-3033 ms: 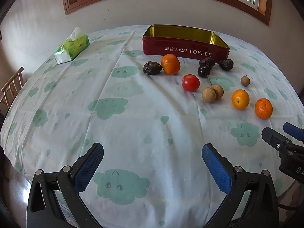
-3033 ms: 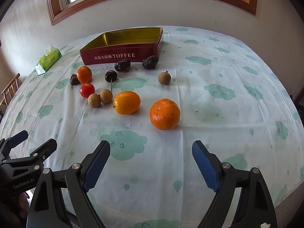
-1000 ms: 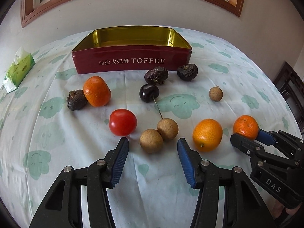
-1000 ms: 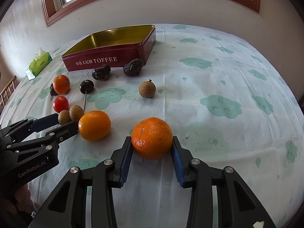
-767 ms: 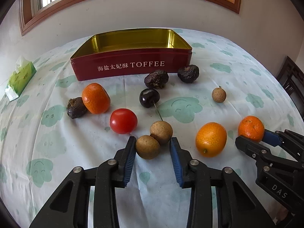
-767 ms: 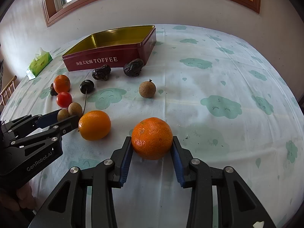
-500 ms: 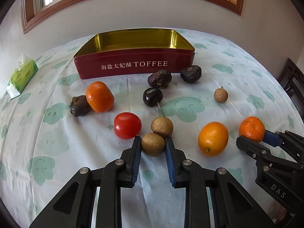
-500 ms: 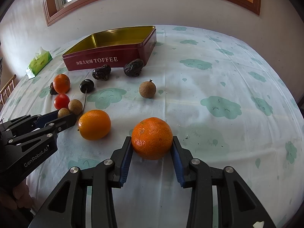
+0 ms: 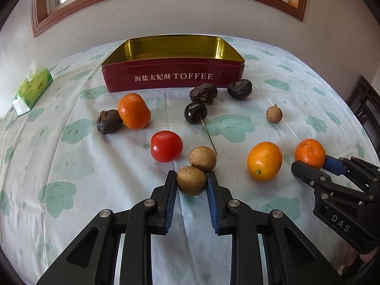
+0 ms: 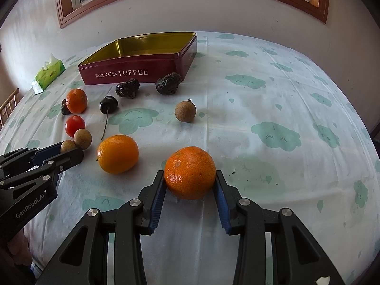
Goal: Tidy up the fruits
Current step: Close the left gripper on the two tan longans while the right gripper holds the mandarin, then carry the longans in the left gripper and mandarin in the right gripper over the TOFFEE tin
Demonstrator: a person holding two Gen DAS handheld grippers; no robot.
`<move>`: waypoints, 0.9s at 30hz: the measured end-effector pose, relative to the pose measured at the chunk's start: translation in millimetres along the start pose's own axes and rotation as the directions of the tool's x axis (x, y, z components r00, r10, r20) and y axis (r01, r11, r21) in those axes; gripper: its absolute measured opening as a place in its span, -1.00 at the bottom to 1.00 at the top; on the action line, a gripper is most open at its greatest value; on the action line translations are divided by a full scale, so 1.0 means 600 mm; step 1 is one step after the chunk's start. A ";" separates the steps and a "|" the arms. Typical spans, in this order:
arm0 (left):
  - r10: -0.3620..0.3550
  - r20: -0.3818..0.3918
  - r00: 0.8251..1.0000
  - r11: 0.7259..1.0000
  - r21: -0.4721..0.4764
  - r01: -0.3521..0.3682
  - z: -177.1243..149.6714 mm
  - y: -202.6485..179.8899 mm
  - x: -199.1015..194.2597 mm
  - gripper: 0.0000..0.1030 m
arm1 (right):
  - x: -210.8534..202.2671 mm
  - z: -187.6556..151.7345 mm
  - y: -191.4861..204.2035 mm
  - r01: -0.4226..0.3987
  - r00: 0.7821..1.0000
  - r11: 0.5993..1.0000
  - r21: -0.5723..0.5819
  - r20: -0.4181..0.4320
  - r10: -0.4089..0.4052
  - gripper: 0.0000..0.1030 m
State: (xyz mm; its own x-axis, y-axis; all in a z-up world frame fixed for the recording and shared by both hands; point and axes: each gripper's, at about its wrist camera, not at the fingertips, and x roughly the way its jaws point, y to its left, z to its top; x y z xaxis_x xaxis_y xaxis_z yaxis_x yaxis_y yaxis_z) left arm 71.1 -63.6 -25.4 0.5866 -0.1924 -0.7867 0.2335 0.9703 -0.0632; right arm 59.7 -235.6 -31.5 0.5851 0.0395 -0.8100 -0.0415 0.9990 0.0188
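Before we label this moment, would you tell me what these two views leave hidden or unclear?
- Left wrist view: the tangerine is partly covered by the right gripper.
- Right wrist view: the near longan is half hidden behind the left gripper.
- Right wrist view: the wrinkled dark fruit is mostly behind a small orange.
- Both views: the toffee tin hides its floor behind its near wall.

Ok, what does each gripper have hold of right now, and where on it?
The left gripper clamps the nearer brown longan across its sides. The right gripper clamps the mandarin across its widest part. Both fruits rest on the tablecloth.
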 end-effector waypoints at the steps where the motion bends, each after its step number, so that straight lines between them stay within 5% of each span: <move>1: 0.003 0.000 1.000 1.000 0.001 -0.003 -0.001 0.000 -0.001 -0.50 | 0.000 0.000 0.001 0.002 1.000 1.000 -0.001 0.000 -0.002 -0.28; 27: -0.036 0.043 0.998 0.999 -0.034 0.037 0.022 0.042 -0.035 -0.50 | -0.009 0.030 -0.015 0.035 0.999 0.998 0.043 -0.024 -0.034 -0.30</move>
State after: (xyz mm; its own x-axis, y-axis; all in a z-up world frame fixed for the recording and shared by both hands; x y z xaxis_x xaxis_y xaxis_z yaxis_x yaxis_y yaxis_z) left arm 74.9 -36.9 -2.5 0.6110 -0.2333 -0.7564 0.2289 0.9668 -0.1133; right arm 71.7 -244.6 -17.0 0.5668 0.0053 -0.8239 0.0134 0.9998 0.0157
